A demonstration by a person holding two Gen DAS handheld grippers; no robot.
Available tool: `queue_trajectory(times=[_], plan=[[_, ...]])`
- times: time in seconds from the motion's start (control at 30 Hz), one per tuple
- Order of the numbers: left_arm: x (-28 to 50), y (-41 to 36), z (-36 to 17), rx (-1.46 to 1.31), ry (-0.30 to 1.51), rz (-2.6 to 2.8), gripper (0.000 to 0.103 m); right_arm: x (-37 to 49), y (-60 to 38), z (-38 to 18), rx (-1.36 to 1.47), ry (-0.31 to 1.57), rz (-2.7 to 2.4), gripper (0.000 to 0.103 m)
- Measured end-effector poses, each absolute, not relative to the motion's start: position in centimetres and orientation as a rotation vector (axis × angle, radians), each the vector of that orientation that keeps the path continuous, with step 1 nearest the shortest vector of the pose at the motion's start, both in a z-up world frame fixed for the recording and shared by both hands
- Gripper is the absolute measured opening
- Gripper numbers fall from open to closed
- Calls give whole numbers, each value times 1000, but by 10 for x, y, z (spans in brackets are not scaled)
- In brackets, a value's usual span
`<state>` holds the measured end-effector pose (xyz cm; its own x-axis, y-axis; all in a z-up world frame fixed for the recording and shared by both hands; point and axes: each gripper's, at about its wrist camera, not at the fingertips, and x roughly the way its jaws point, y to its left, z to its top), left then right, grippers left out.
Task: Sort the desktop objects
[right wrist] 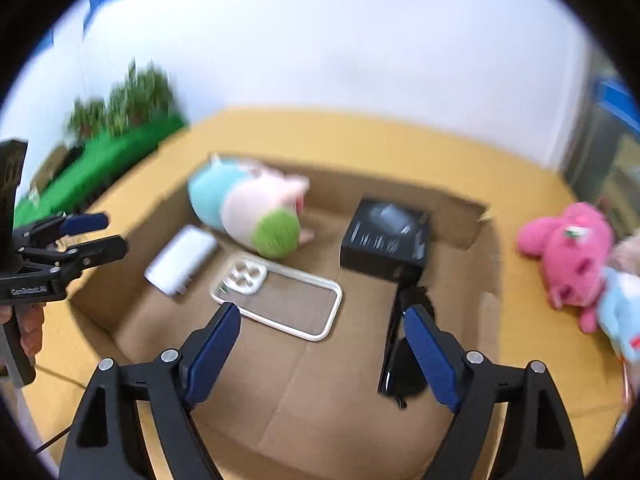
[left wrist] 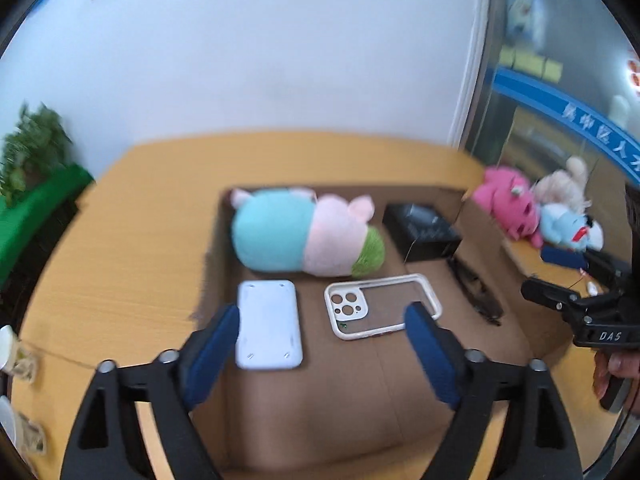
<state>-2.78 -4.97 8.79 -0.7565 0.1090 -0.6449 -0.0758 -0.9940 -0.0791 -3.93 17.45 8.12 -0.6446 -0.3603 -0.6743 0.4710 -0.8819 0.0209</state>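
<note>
Blurring hides the black box [right wrist: 386,238] label; both grippers gape empty.

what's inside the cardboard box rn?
Inside the cardboard box: plush toy, white power bank, clear phone case, black box, dark glasses. Anything under the plush is hidden.

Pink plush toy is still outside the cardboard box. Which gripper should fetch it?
Right, probably. The pink plush toy lies on the wooden table past the cardboard box's right wall, nearer the open, empty right gripper; the left gripper sits over the box's left half.
</note>
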Motion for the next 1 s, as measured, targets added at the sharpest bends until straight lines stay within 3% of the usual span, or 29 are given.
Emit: queue_trajectory(times=[0.13, 0.33, 0.47, 0.67, 0.87, 1.0], plan=[[18, -37, 83, -879, -71, 2941, 101, -1, 181, 55, 894, 135, -2615, 86], [20, 8, 27, -832, 49, 3045, 101, 13, 165, 20, 763, 156, -2744, 86], [14, 11, -8, -879, 31, 3100, 101, 15, 171, 5, 720, 143, -2818, 86], [14, 12, -12, -778, 63, 3130, 103, 6, 180, -10, 720, 67, -2832, 87], [15, 12, -12, -780, 64, 3129, 103, 6, 181, -13, 701, 66, -2832, 92], [16, 13, -11, -785, 67, 3125, 103, 3, 183, -14, 730, 55, -2833, 103]])
